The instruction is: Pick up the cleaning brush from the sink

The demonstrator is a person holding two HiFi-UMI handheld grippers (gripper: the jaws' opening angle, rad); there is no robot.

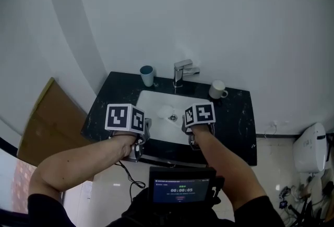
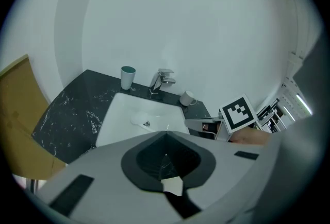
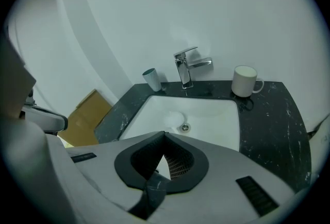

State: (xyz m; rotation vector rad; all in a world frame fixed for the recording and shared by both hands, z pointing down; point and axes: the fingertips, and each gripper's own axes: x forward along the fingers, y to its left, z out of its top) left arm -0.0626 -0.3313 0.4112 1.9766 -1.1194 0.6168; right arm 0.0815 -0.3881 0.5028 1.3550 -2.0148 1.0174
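A pale, whitish cleaning brush (image 1: 166,112) lies on the bottom of the white sink (image 1: 151,99), just beside the drain. The same brush (image 2: 137,119) shows in the left gripper view, and as a soft white lump (image 3: 176,117) in the right gripper view. My left gripper (image 1: 146,129) hovers over the sink's near left rim, its jaws shut and empty (image 2: 166,135). My right gripper (image 1: 186,128) hangs over the near right rim, jaws also shut with nothing in them (image 3: 164,134). Both grippers are short of the brush and above it.
The dark marble counter (image 1: 237,121) carries a teal cup (image 1: 147,75) at the back left, a chrome faucet (image 1: 182,72) behind the basin and a white mug (image 1: 217,89) at the back right. A brown board (image 1: 47,121) leans at the left; a white appliance (image 1: 309,147) stands on the floor at the right.
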